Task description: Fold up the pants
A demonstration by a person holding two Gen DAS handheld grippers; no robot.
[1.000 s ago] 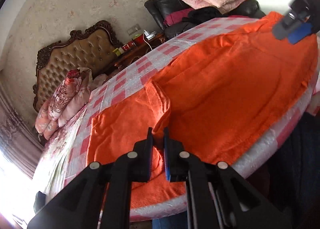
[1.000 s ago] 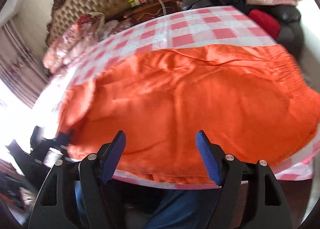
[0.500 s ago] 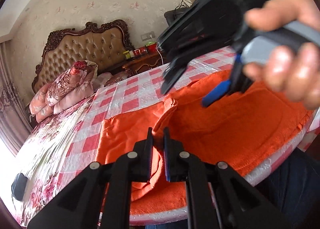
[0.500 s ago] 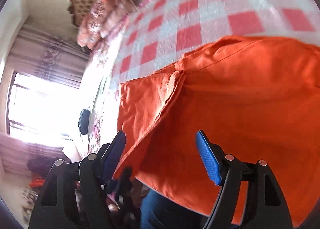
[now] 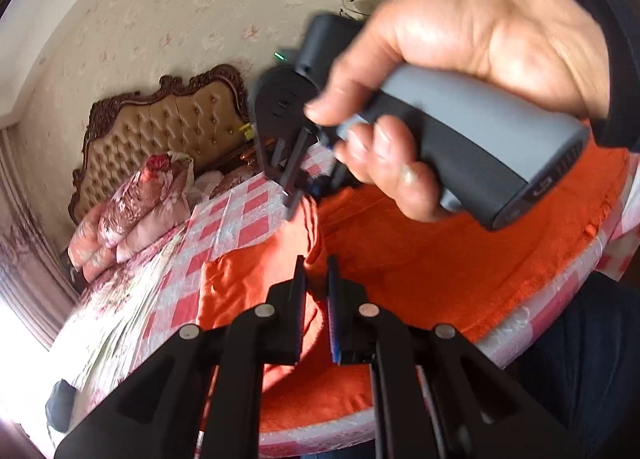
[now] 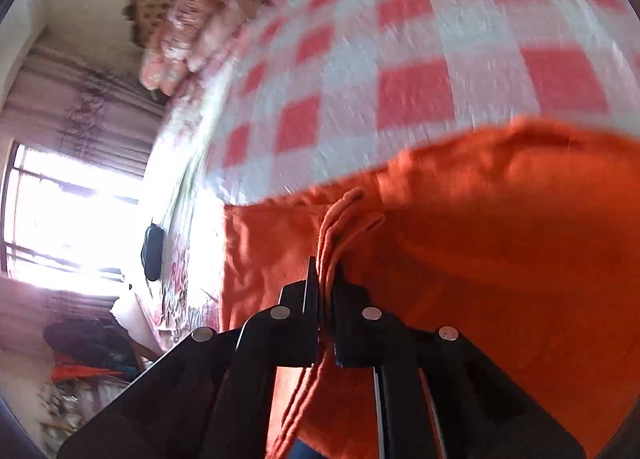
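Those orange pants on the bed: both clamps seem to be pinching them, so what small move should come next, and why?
Probably lift both together. The left gripper and right gripper are each shut on a raised ridge of the orange pants, while most of the cloth lies flat on the checked bedspread, unfolded.

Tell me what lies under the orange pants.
The red-and-white checked bedspread shows around the orange pants; whatever lies directly beneath them is covered. Both grippers pinch the fabric.

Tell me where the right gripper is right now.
In the left wrist view the right gripper sits upper centre, ahead of the left gripper, shut on a raised fold of the orange pants near the checkered bedspread.
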